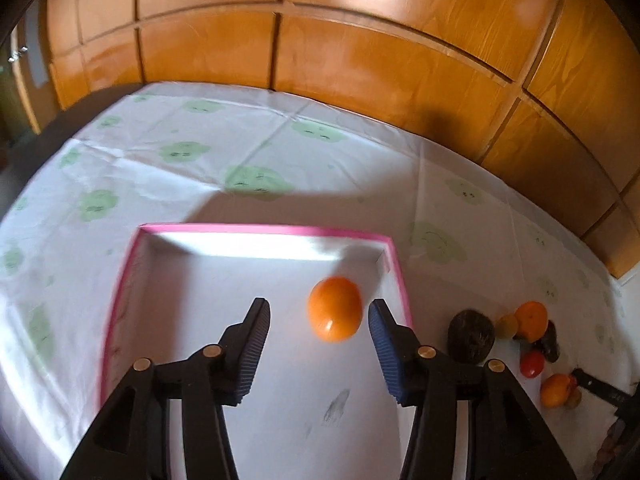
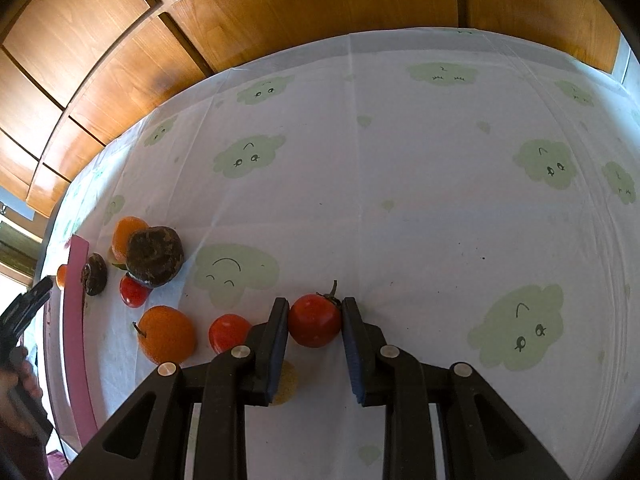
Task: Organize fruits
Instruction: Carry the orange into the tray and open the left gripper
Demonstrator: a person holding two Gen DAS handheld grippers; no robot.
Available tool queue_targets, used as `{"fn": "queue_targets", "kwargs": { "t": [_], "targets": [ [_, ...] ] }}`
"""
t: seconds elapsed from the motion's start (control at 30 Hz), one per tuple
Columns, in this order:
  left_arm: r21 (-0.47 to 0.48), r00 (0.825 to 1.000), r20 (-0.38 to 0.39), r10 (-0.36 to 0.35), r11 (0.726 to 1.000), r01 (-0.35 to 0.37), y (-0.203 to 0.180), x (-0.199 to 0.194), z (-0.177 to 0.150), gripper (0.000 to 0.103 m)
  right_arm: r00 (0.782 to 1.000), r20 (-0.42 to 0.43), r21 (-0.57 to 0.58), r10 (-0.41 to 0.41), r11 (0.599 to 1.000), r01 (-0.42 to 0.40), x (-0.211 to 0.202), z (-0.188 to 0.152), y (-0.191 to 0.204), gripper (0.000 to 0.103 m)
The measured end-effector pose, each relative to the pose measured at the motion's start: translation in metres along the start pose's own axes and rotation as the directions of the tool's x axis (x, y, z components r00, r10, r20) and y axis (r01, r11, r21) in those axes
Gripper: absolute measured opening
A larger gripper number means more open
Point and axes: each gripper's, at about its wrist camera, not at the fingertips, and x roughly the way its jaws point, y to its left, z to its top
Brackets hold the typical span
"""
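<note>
Fruits are being moved into the pink-rimmed tray point(image 1: 394, 264). Left gripper point(image 1: 316, 340) stands released, jaws apart, an orange point(image 1: 335, 309) loose between them at frame centre (seemingly just dropped). Right gripper point(image 2: 315, 334) is clenched on a tomato point(image 2: 315, 321), lower centre. The remaining fruit pile point(image 2: 154, 280) waits at left. Next, I judge: carry the tomato to the tray.

White cloth point(image 2: 400, 200) with green cloud faces; wooden cabinet panels point(image 1: 360, 40) behind.

A home: cloud-print tablecloth point(image 2: 400, 200) against wooden cabinet doors point(image 1: 360, 40).
</note>
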Motion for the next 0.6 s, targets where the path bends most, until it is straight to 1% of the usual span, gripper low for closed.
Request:
{"fn": "queue_targets", "kwargs": {
  "t": [0.13,0.3,0.4,0.47,0.6],
  "targets": [
    [0.011,0.998,0.048,0.039,0.999,-0.04,-0.004,-0.03,-0.024,0.052,1.0,0.002,-0.015,-0.012,1.0,0.012,0.0,-0.001,0.002,0.026],
    [0.021,0.994,0.092,0.056,0.998,-0.059,-0.008,-0.06,-0.053,0.052,0.999,0.009,-0.042,-0.032,0.999,0.033,0.001,-0.003,0.007,0.026],
    [0.032,0.991,0.114,0.065,0.997,-0.069,-0.01,-0.073,-0.066,0.052,0.999,0.019,-0.064,-0.05,0.997,0.051,0.001,-0.004,0.01,0.026],
    [0.039,0.99,0.122,0.071,0.996,-0.076,-0.012,-0.079,-0.073,0.055,0.998,0.025,-0.076,-0.058,0.995,0.06,0.0,-0.005,0.011,0.026],
    [0.053,0.988,0.136,0.068,0.996,-0.076,-0.015,-0.087,-0.083,0.057,0.997,0.039,-0.084,-0.069,0.994,0.072,-0.001,-0.007,0.012,0.026]
  ]
}}
